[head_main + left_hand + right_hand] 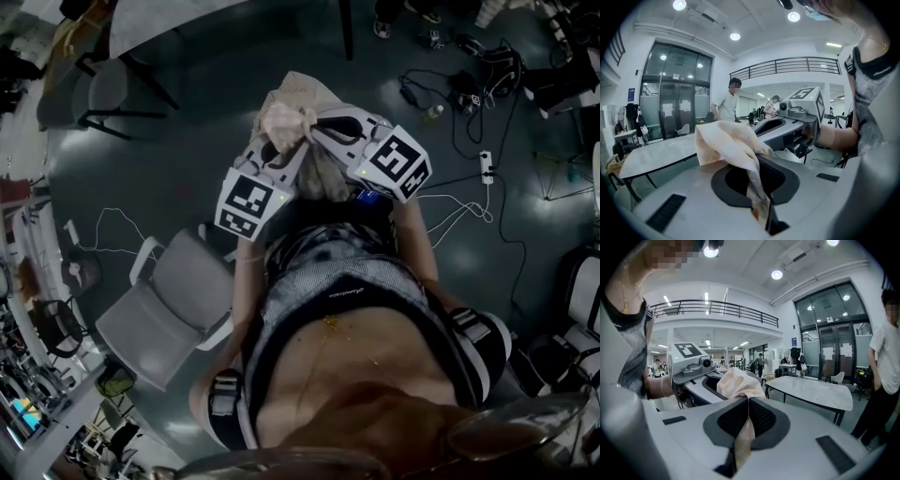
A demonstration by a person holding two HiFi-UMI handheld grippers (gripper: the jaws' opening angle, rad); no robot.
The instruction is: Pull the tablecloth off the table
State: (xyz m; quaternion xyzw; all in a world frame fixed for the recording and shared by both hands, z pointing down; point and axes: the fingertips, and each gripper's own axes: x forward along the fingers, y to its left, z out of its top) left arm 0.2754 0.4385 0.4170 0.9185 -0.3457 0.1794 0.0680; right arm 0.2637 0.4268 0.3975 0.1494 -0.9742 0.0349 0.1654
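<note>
Head view, with the two gripper views. The left gripper (757, 186) has its jaws closed on a fold of the tablecloth (725, 140); the beige fabric passes down between the dark pads and rises above them in a loose bunch. The right gripper (746, 420) is clamped likewise on a second fold, a narrow strip of cloth being pinched where its pads meet. From above, the two grippers lie close together in front of the person's torso (347, 309), their tips converging on the same gathered mass of fabric, which hangs in the air over the dark floor (187, 159) and touches no furniture. Each gripper view shows the other gripper just beyond the cloth. A white table (813, 390) stands well apart from the cloth, behind it. A grey chair (173, 305) stands on the floor beside the person's left arm, and cables (464, 202) with a power strip (486, 167) trail near the right one. A bystander (726, 104) stands beyond the table.
</note>
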